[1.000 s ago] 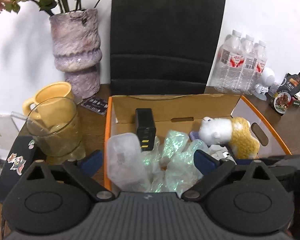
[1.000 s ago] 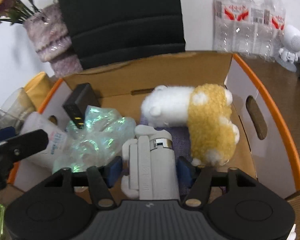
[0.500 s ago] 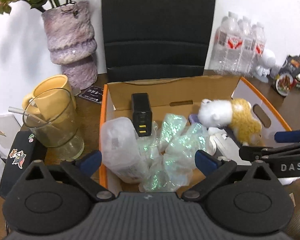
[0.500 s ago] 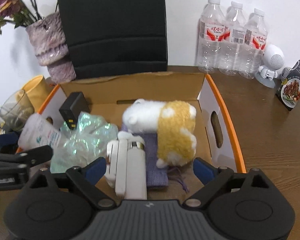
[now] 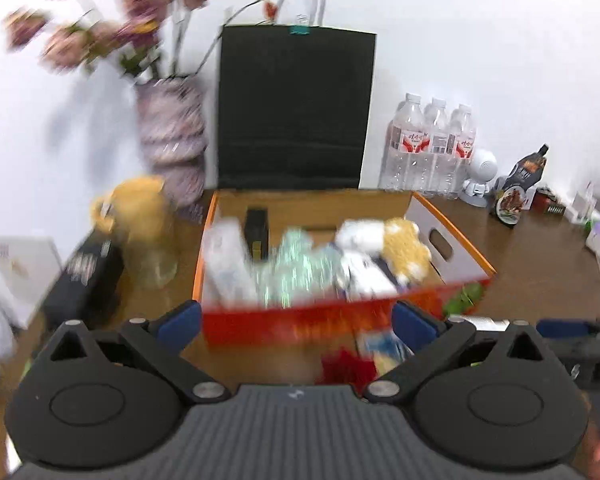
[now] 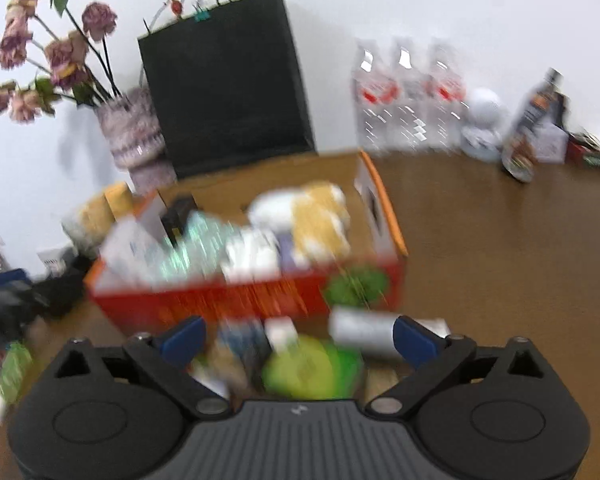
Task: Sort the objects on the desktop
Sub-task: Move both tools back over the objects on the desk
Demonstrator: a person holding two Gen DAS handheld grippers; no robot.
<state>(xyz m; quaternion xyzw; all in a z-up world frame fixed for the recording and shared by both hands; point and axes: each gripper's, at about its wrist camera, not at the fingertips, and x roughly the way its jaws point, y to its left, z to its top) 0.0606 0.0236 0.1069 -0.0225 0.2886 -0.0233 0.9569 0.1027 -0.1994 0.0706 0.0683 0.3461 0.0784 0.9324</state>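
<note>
Cardboard, brown inside with an orange rim and a red printed front, forms the open box (image 5: 452, 240) on the wooden table (image 6: 500, 240). It holds a fluffy white-and-tan plush toy (image 5: 392, 240), a crinkled iridescent film wrapper (image 5: 296, 264), a boxy black charger (image 5: 257, 232), a frosted plastic bottle (image 5: 228, 260) and a ribbed white folded gadget (image 6: 252, 256); motion blur smears all of their edges. Behind the box stand a matte black paper bag (image 5: 296, 108) with cord handles, a knobbly mauve ceramic vase (image 5: 172, 136) of dried flowers and three clear water bottles (image 5: 432, 148). A yellow mug (image 5: 140, 216) sits at the box's left.

Blue-padded and black-framed, the left gripper (image 5: 296, 322) is spread wide and grips nothing, hovering before the box's front wall. The right gripper (image 6: 298, 338) has its jaws opening, already wide, with nothing pinched; below it lie blurred small items, among them a round yellow-green object (image 6: 308, 364) and a pale cylinder (image 6: 360, 330) near its right finger.
</note>
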